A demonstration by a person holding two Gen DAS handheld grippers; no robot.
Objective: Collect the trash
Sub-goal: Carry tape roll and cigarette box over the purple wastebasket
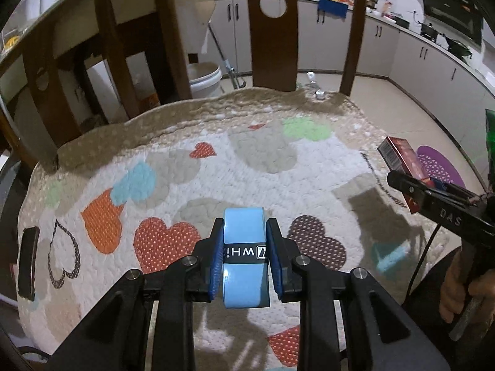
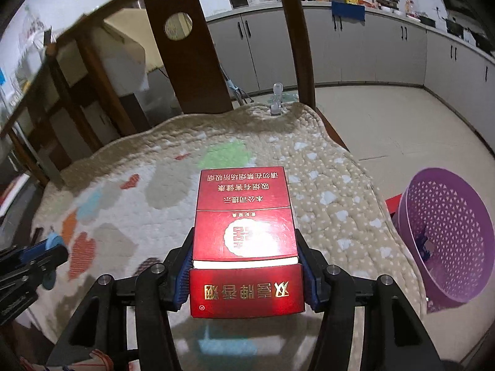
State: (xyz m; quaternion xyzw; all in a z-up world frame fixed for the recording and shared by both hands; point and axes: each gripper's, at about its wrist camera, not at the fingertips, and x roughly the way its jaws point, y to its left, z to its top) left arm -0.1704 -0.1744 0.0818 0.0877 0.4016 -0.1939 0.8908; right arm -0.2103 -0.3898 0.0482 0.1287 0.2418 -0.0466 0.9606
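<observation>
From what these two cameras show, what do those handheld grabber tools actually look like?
Both are black plastic frames with silver bolts at the joints. The left gripper and right gripper each have two fingers lined with ribbed blue pads. In the left camera's view the right tool bears raised letters "DAS", a thin black cable trails from it, and a bare hand grips its handle.

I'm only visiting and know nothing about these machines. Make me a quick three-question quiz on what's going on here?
1. True or false: the left tool grips a blue tape roll.
2. What does the right tool hold?
A. red cigarette pack
B. phone
C. bottle
3. Fill in: the purple ____ stands beside the quilted heart-print cover.

Key: 1 true; 2 A; 3 basket.
</observation>
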